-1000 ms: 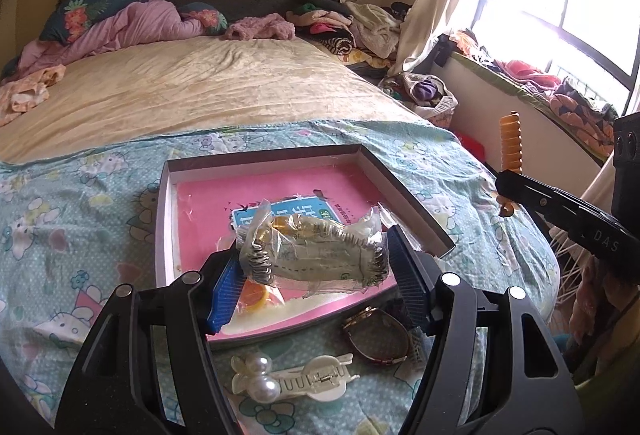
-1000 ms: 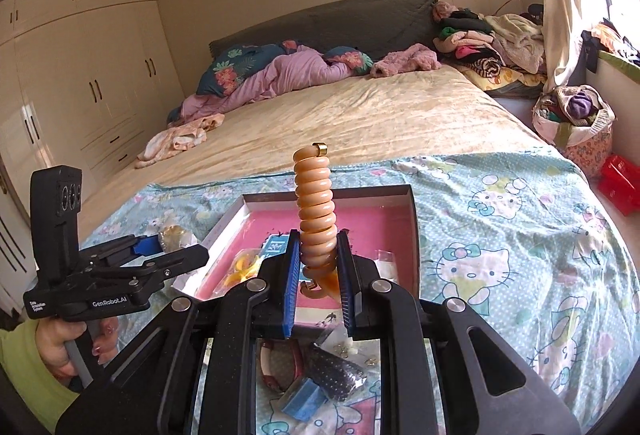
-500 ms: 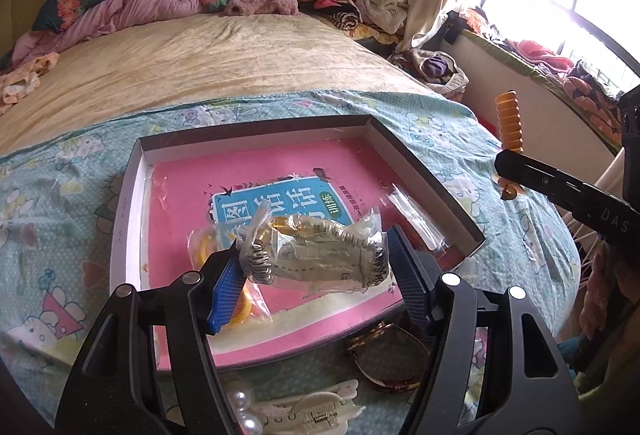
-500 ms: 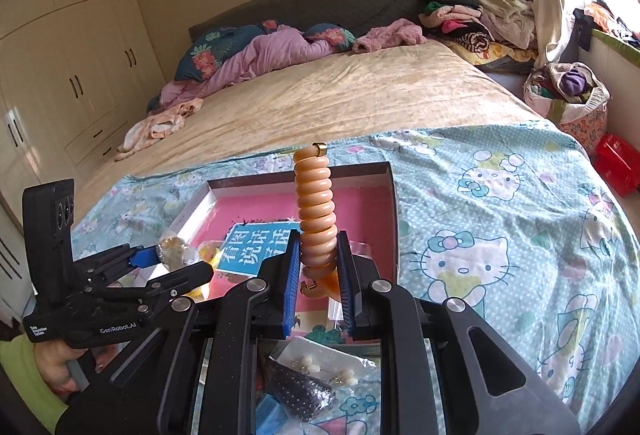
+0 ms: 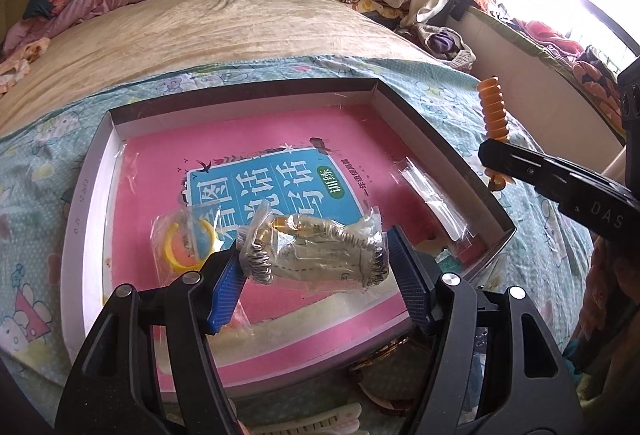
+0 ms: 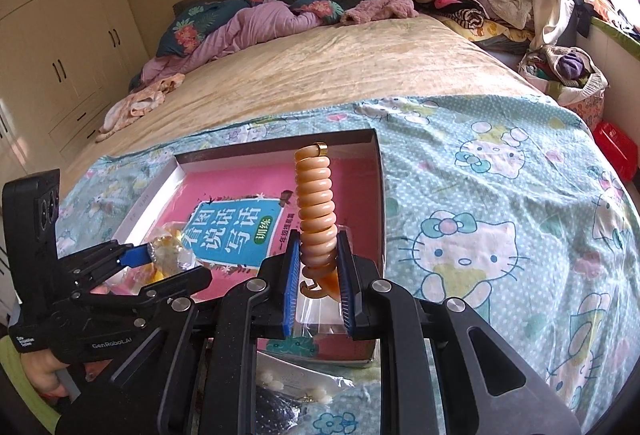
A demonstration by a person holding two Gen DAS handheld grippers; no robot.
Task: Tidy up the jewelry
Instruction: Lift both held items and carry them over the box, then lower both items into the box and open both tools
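We carry both finds over box point(image 5: 436, 139): since a second ago it fills view. Left gripper point(image 5: 316, 267) clamps bagged chain point(image 5: 320, 249) above centre; right gripper point(image 6: 318, 271) pinches orange spiral bracelet point(image 6: 316, 203), at 3 o'clock. Release seems near.

We read "DAS" on the right gripper point(image 5: 494, 151) arm in the left wrist view. "GenRobot.AI" sits on the left gripper point(image 6: 160, 255) body in the right wrist view. The pink book point(image 5: 280, 139) in the box point(image 5: 88, 171) has a blue panel with 看图说话写话 and a green 训练 badge.
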